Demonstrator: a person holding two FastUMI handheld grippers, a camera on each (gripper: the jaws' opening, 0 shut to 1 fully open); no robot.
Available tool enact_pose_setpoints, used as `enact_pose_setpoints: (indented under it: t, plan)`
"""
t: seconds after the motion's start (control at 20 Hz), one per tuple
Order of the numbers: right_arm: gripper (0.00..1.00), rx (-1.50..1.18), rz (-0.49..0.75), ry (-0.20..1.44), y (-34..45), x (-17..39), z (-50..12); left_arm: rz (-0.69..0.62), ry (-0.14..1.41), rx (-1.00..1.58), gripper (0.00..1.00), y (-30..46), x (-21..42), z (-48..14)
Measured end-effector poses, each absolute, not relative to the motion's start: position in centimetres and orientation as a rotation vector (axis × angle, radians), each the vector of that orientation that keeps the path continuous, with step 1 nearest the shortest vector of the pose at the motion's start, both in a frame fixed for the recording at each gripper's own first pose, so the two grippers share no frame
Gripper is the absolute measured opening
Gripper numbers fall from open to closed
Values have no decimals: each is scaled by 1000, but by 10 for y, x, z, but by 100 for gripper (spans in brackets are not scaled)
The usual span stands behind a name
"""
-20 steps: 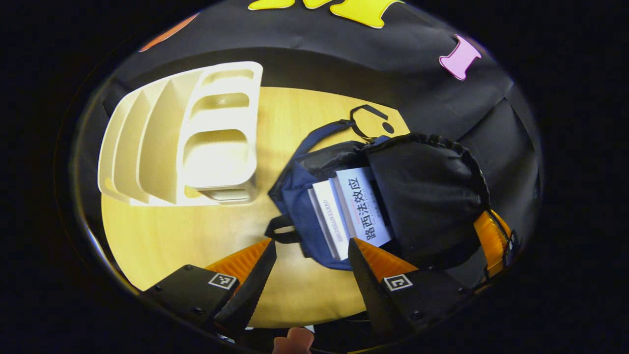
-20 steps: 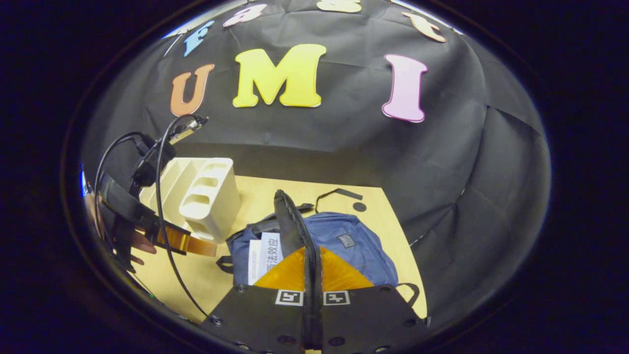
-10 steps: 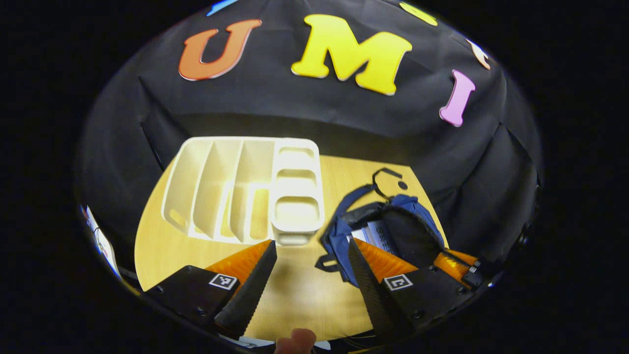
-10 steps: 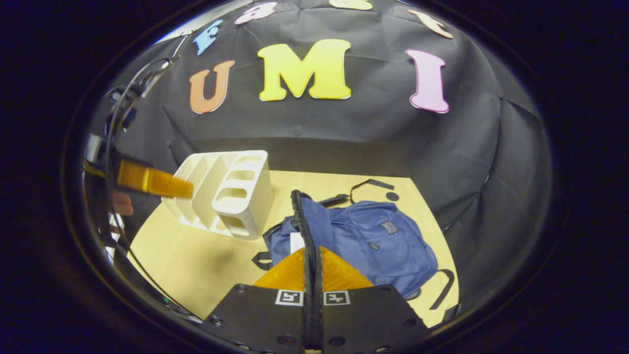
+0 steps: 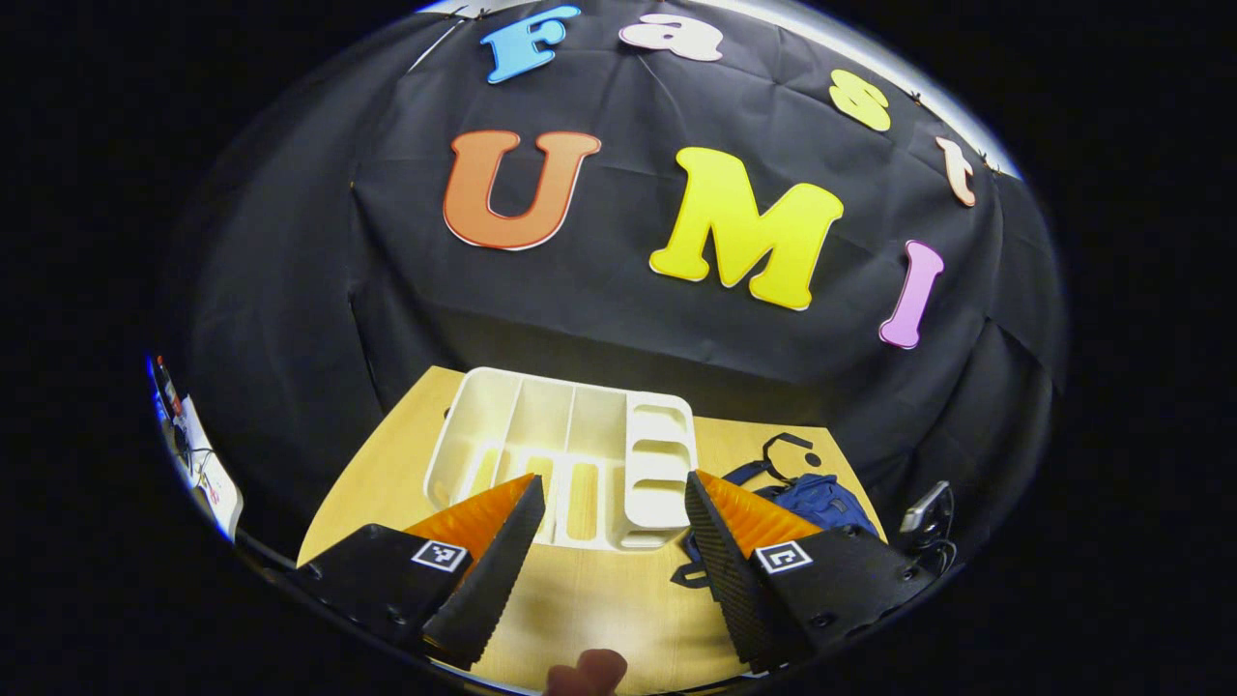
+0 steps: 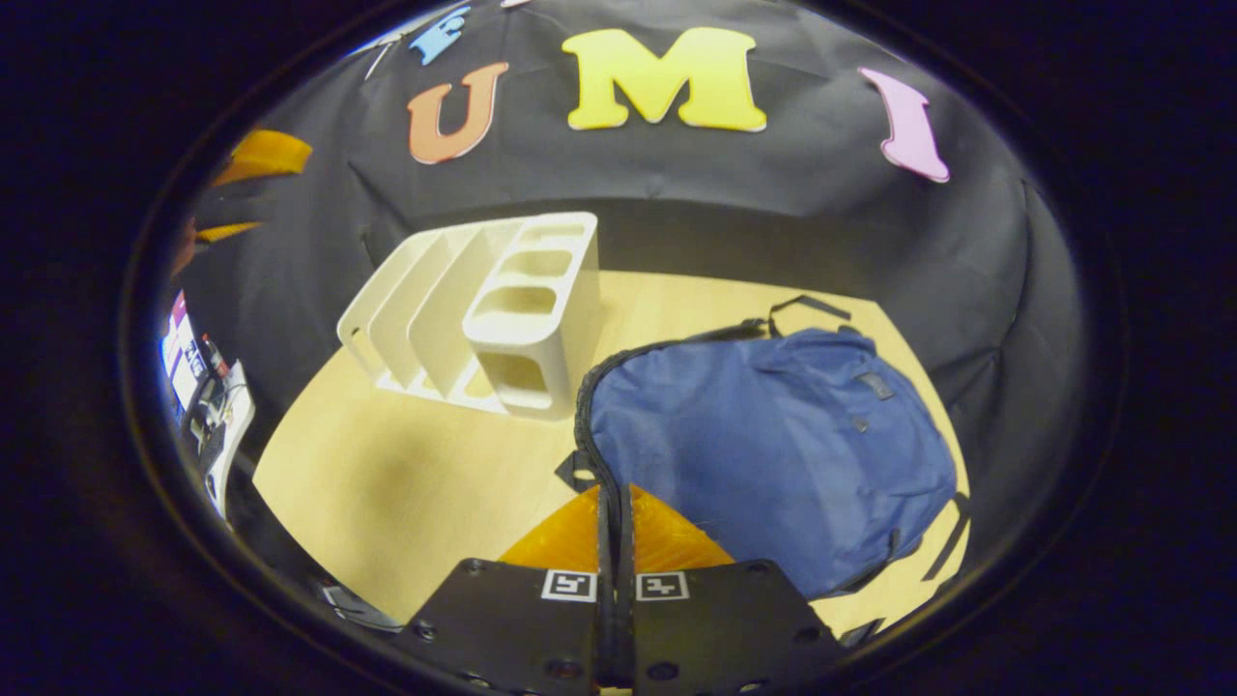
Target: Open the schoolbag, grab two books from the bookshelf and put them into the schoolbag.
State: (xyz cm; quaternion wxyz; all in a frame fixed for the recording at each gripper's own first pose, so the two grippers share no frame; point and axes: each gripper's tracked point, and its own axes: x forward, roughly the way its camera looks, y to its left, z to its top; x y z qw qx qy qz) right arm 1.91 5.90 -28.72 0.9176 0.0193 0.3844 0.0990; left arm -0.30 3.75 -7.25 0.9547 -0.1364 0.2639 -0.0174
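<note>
Schoolbag [image 6: 773,445] flap now down, closed.

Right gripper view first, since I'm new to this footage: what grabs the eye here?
The blue schoolbag lying flat on the wooden table, with the right gripper shut at its zipper edge. Beside it stands the white bookshelf, its slots bare.
</note>
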Motion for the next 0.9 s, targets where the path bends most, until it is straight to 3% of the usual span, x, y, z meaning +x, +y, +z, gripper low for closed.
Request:
enact_pose_setpoints:
  t: [0.3, 0.35, 0.4, 0.55, 0.75, 0.8, 0.9]
  plan:
    - [4, 43, 157, 908, 67, 29, -352, -5, 501, -265, 92, 60, -10, -62]
    - [13, 41, 159, 918, 68, 30, -355, -3, 496, -262, 92, 62, -9, -61]
    - [16, 56, 171, 919, 72, 29, -352, -8, 490, -262, 92, 61, -9, -60]
    - [70, 84, 202, 887, 83, 24, -329, -19, 453, -264, 92, 57, -3, -50]
    - [87, 184, 189, 729, 81, 37, -242, -36, 386, -236, 92, 52, 9, -32]
    - [84, 201, 166, 660, 72, 44, -211, -36, 375, -226, 93, 50, 12, -27]
    - [89, 201, 112, 513, 51, 63, -144, -38, 352, -217, 93, 46, 16, -16]
